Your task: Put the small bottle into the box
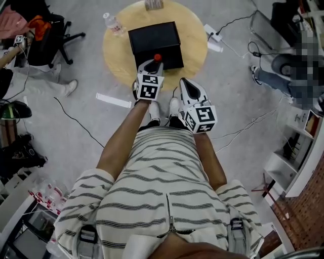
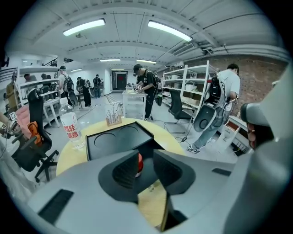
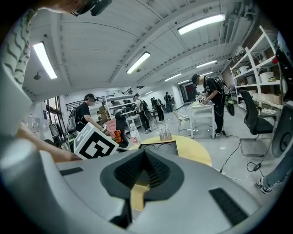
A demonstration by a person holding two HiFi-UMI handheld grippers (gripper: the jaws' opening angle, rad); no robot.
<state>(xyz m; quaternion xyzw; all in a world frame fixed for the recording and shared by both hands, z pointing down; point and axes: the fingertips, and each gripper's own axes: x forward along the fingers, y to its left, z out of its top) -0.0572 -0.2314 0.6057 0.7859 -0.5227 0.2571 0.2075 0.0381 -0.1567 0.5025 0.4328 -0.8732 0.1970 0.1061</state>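
Note:
The small bottle (image 1: 157,58) has a red cap and stands on the round wooden table (image 1: 195,35), just in front of the black box (image 1: 154,40). My left gripper (image 1: 153,64) reaches over the table edge with the bottle between its fingertips. In the left gripper view the red cap (image 2: 139,163) sits against the left pad, with a gap showing to the right pad, so the left gripper (image 2: 145,167) is open. The box (image 2: 114,139) lies right behind. My right gripper (image 1: 186,83) hangs beside it, off the table, and in its own view (image 3: 145,171) the jaws are shut on nothing.
A clear water bottle (image 1: 114,24) stands at the table's left rim, and a small rack (image 1: 154,4) at its far edge. A power strip (image 1: 212,34) and cables lie on the floor to the right. An office chair (image 1: 50,35) is at the left. People stand further back.

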